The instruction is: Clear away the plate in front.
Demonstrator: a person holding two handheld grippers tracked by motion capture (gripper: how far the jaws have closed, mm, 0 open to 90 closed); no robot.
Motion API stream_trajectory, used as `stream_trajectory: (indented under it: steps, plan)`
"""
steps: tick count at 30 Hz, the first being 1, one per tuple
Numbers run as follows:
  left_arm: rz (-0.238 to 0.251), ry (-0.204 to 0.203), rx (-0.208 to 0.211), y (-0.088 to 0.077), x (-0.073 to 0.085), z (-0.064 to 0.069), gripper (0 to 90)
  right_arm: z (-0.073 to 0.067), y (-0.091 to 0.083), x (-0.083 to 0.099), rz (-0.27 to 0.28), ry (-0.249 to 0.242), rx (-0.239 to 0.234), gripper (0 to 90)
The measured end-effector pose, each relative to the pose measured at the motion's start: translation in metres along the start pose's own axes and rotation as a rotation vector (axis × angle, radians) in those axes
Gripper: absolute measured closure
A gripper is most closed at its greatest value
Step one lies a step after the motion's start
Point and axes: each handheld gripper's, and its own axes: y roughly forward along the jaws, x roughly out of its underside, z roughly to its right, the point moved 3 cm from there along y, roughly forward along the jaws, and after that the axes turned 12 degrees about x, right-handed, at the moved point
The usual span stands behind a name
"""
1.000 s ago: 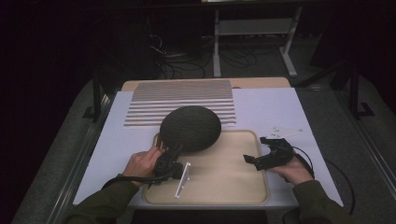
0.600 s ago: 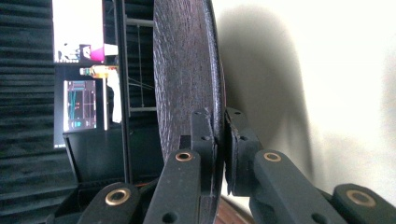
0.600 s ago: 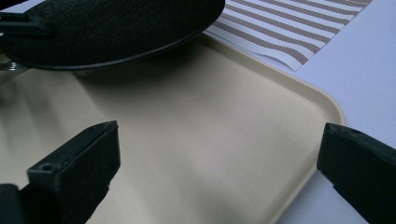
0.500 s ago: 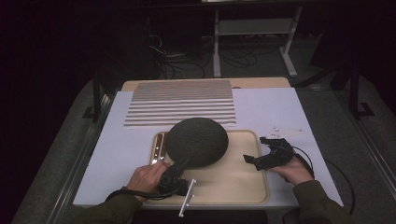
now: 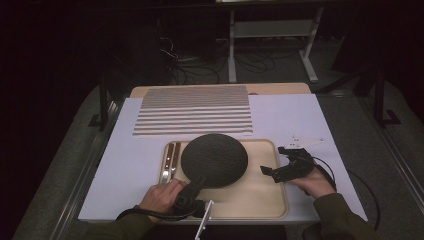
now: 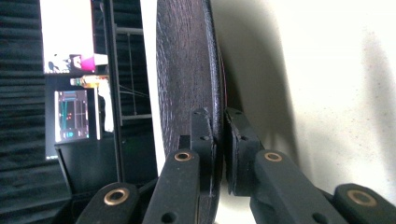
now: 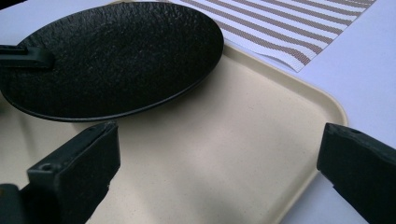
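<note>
A round black textured plate (image 5: 215,159) hangs low over the left half of a beige tray (image 5: 260,200). My left gripper (image 5: 192,192) is shut on the plate's near rim; in the left gripper view both pads clamp the edge of the plate (image 6: 187,70) with the tray (image 6: 327,93) behind it. My right gripper (image 5: 270,172) stands open at the tray's right side, nothing between its jaws. From the right gripper view (image 7: 217,140) the plate (image 7: 116,56) is slightly tilted over the tray (image 7: 243,140); whether it touches I cannot tell.
Wood-handled cutlery (image 5: 170,157) lies along the tray's left edge, beside the plate. A striped placemat (image 5: 195,110) lies behind the tray on a white sheet (image 5: 130,165) that covers the table. Dark floor, cables and table legs lie beyond.
My left gripper has carried the plate to the right and a little down over the tray, uncovering the cutlery at the tray's left edge. The right gripper has kept still.
</note>
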Motion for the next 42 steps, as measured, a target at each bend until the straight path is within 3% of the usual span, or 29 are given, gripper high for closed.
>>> stream_trajectory:
  steps: [6, 9, 22, 26, 32, 42]
  plan:
    - [0.007, 0.005, 0.0, 0.001, -0.002, 0.003, 82.8, 0.0, 0.0, 0.0, 0.0, -0.001, -0.003, 0.0]
    - [-0.007, 0.028, 0.016, 0.003, -0.004, 0.008, 83.6, 0.0, 0.001, -0.001, -0.002, 0.002, -0.003, 0.0]
    - [0.004, 0.036, 0.07, 0.009, -0.004, 0.017, 81.5, 0.001, 0.001, 0.0, 0.0, 0.002, -0.01, 0.0]
    - [0.002, 0.031, 0.059, 0.008, -0.004, 0.016, 77.8, 0.001, 0.0, -0.001, 0.006, 0.002, -0.01, 0.0]
    - [-0.002, -0.007, 0.064, 0.006, 0.0, 0.012, 67.4, 0.0, 0.002, -0.001, 0.005, -0.003, -0.019, 0.0]
    - [0.019, 0.033, 0.063, -0.008, 0.01, 0.013, 57.1, -0.002, 0.002, -0.001, -0.003, -0.009, -0.008, 0.0]
